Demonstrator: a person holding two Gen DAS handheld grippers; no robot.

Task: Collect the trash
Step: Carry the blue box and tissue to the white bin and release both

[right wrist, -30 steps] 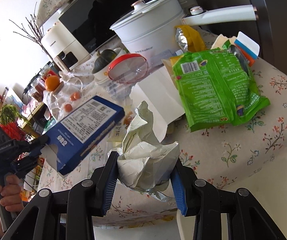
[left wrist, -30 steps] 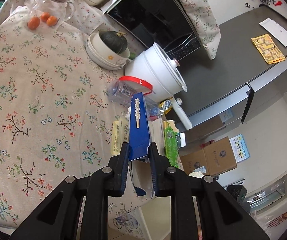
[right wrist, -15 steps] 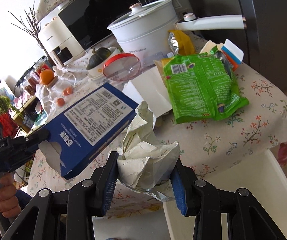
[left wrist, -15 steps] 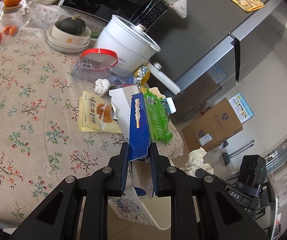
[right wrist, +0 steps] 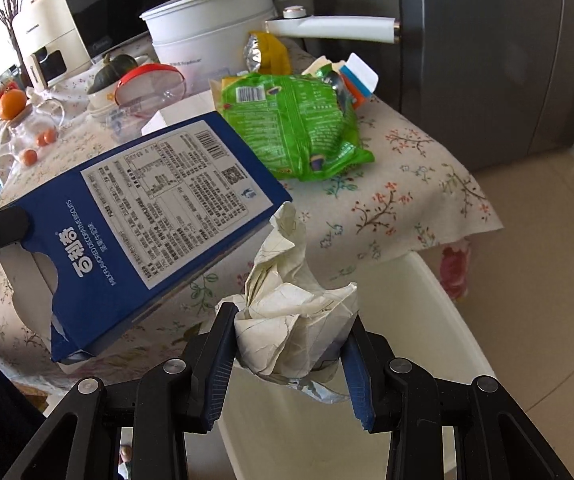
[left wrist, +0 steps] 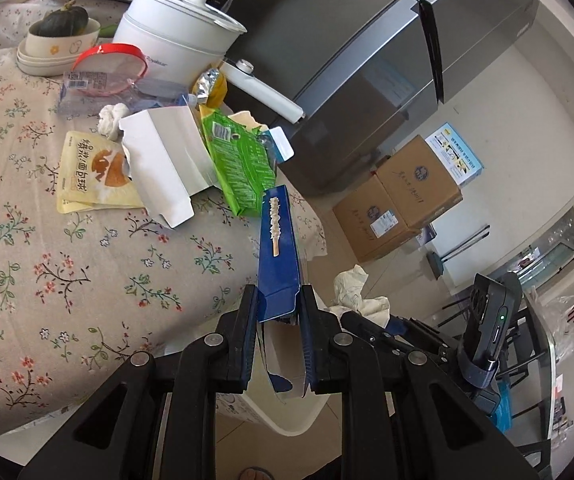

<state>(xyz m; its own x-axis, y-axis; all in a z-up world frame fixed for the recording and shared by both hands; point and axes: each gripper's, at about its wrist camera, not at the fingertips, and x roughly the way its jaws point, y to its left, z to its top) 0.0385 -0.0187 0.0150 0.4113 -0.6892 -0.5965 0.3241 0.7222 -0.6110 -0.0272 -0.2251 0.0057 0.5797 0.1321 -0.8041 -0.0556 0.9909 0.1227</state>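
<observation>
My left gripper (left wrist: 278,300) is shut on a blue biscuit box (left wrist: 277,248), held edge-on past the table's edge above a white bin (left wrist: 287,412). The box also shows in the right wrist view (right wrist: 155,220). My right gripper (right wrist: 287,316) is shut on a crumpled white paper wad (right wrist: 291,312), above the white bin (right wrist: 427,360). The wad also shows in the left wrist view (left wrist: 361,296). On the floral table (left wrist: 67,260) lie a green snack bag (left wrist: 239,160), a yellow snack packet (left wrist: 91,172), a white flattened carton (left wrist: 163,164) and a tissue ball (left wrist: 111,118).
A white electric pot (left wrist: 175,48) with a long handle, a red-rimmed clear lid (left wrist: 107,64), a bowl with a squash (left wrist: 59,32) and a microwave stand at the table's back. A grey fridge (left wrist: 387,80) and cardboard boxes (left wrist: 399,196) are to the right.
Both grippers have moved away from the table toward the bin with their loads. The left view has swung right and down; the right gripper now hangs over the bin opening.
</observation>
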